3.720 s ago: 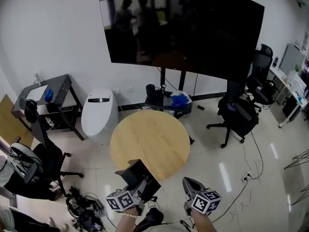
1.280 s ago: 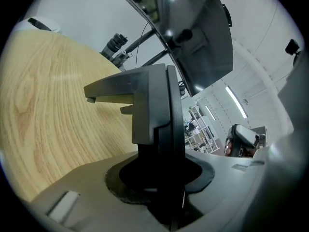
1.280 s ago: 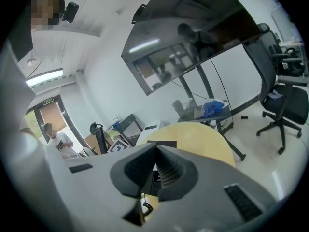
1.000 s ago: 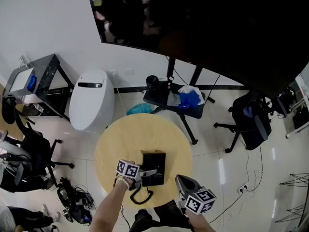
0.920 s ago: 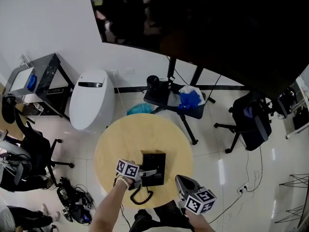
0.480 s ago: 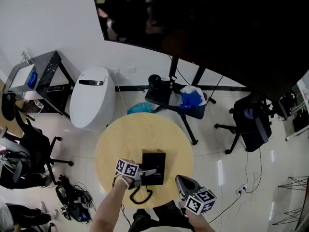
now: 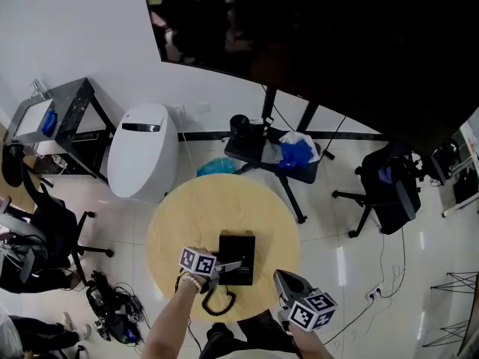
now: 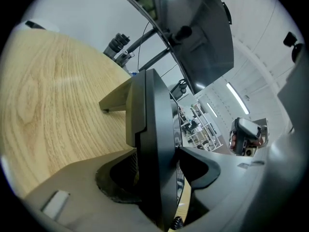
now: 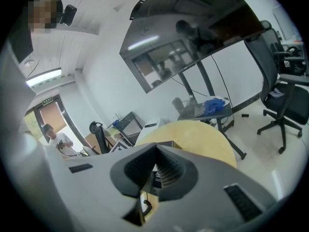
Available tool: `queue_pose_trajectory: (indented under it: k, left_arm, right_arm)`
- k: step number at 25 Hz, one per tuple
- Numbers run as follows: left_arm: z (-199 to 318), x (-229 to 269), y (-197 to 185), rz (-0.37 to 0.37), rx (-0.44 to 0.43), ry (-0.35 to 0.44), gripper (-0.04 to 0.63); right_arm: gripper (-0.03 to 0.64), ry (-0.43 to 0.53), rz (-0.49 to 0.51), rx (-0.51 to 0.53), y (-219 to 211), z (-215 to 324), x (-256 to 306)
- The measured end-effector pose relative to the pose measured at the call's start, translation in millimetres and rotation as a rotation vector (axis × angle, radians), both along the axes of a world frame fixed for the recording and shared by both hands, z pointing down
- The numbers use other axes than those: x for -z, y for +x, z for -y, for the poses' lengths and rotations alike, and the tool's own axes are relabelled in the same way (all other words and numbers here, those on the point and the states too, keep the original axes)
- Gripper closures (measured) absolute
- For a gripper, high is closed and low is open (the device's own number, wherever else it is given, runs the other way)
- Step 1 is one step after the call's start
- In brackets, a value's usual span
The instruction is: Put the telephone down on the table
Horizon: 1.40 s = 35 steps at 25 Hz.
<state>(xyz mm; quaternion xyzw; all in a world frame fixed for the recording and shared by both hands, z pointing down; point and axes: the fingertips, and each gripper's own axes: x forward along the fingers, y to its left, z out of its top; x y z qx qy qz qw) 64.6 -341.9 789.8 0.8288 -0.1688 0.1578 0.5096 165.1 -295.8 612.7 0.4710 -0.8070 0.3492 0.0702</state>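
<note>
The black telephone point(image 7: 236, 258) rests on the round wooden table point(image 7: 202, 215), its coiled cord point(image 7: 217, 303) trailing to the near edge. My left gripper point(image 7: 227, 266) is at the telephone's left side. In the left gripper view the telephone point(image 8: 157, 129) stands edge-on between the jaws, which are opening. A dark gap shows at the left pad, while the right pad lies close against the telephone. My right gripper point(image 7: 287, 283) hovers off the table's near right edge, shut and empty. In the right gripper view its tips point(image 9: 155, 151) meet.
A white oval appliance point(image 7: 142, 159) stands behind the table at the left, and a black stand with a blue bag point(image 7: 288, 154) behind it. A large dark screen point(image 7: 337, 51) hangs above. Office chairs point(image 7: 389, 193) and floor cables point(image 7: 112, 313) flank the table.
A few seconds ago the left gripper held the telephone in front of the table's near edge; now it rests on the table. Over the last second almost nothing shifted.
</note>
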Motion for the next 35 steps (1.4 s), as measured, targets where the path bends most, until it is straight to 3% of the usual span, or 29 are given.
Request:
queue_pose_trajectory:
  k: [3, 9, 16, 18, 22, 26, 30, 35]
  left_arm:
    - [2.7, -7.2, -7.6, 0.087, 0.024, 0.038, 0.257]
    - [5.7, -9.8, -21.2, 0.189, 0.113, 0.069, 0.196]
    - [-11.3, 75.8, -110.9, 0.051, 0.470, 0.149, 0.198]
    - [-22.4, 100.9, -145.8, 0.055, 0.560, 0.208, 0.257]
    - [-49.4, 147.5, -207.0, 0.097, 0.699, 0.303, 0.444]
    - [-75.4, 172.9, -238.0, 0.215, 0.732, 0.356, 0.595]
    - [-95.1, 186.9, -227.9, 0.260, 0.673, 0.391, 0.595]
    - [-112.2, 189.4, -185.5, 0.325, 0.590, 0.446, 0.595]
  right_arm:
    - [0.612, 0.001, 0.000, 0.000, -0.6, -0.4, -0.2]
    - [0.612, 0.011, -0.002, 0.003, -3.9, 1.8, 2.4]
    - [0.612, 0.031, -0.044, -0.055, 16.4, -1.3, 4.6]
    - [0.612, 0.027, -0.061, -0.079, 24.8, -5.2, 2.6]
    - [0.612, 0.036, -0.091, -0.134, 38.5, -15.7, 5.6]
    - [0.612, 0.064, -0.113, -0.167, 33.7, -33.2, 16.3]
    - [0.612, 0.088, -0.121, -0.171, 12.8, -51.6, 29.8]
    - [0.612, 0.097, -0.106, -0.152, -24.0, -72.2, 39.4]
